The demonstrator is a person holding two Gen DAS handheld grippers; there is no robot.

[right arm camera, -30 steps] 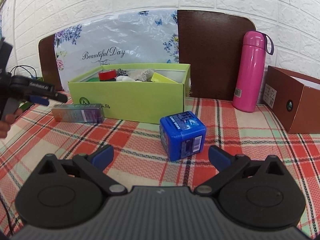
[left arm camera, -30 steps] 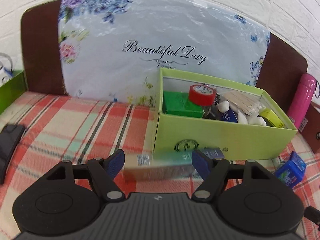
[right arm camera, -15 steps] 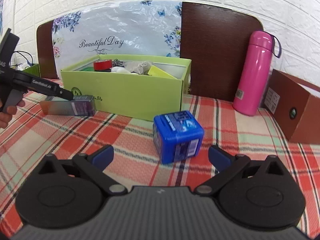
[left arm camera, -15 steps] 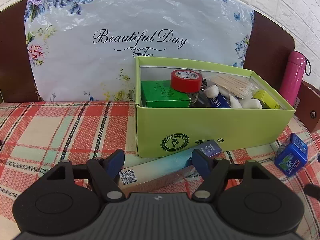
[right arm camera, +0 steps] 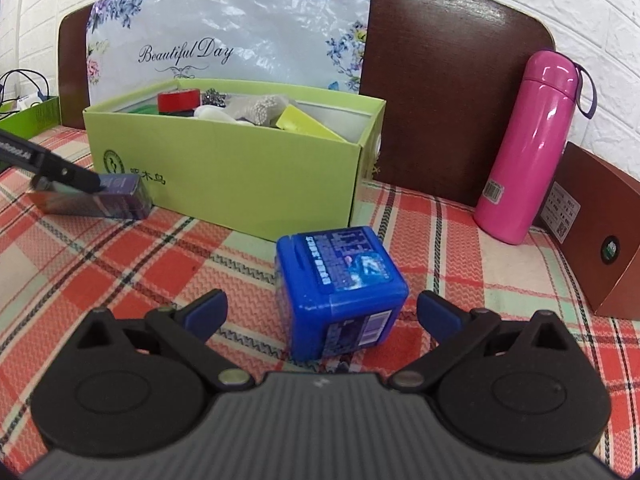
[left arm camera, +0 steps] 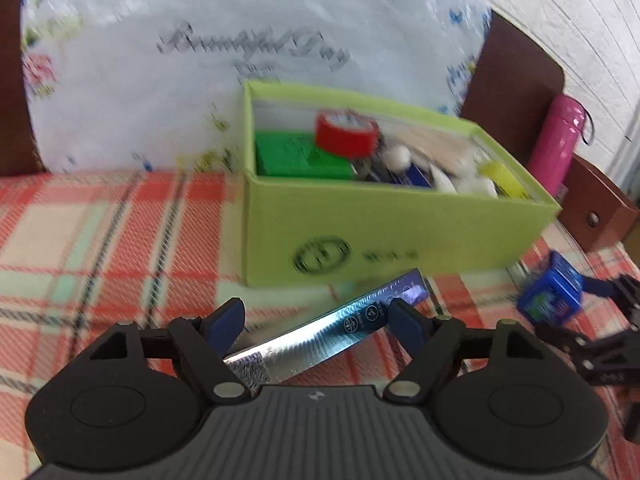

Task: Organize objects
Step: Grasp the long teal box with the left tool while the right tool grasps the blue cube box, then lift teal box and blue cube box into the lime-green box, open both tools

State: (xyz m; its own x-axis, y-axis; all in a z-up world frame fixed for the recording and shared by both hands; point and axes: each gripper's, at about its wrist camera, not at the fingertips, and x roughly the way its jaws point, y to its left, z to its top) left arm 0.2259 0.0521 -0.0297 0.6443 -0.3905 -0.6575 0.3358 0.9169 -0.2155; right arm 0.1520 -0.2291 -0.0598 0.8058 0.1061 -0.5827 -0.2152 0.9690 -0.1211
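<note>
Both grippers have come in lower since a second ago. From the left wrist camera, the left gripper now sits down over the long silver box, which a second ago lay flat across its fingers and now slants from near left to far right. Its jaws have just been opening a little; they stand spread with the box between them, and the blur hides whether the pads touch it. In the right wrist view, the right gripper has closed in on the blue cube box, which now sits just ahead of its blue fingertips. These jaws are spread wide, clear of the cube on both sides. Both tools point downward at the table.

Behind everything, a flowered sheet reads "Beautiful Day". The green box carries a round logo and three Chinese characters on its front wall. A pink bottle bears a barcode sticker low on its side. Writing on the cube is too small to read.

The silver box's far end lies just beside the green box's front wall. The cube stands near that box's right corner, with open checked cloth to its left. A brown box stands at the far right, beside the bottle.
</note>
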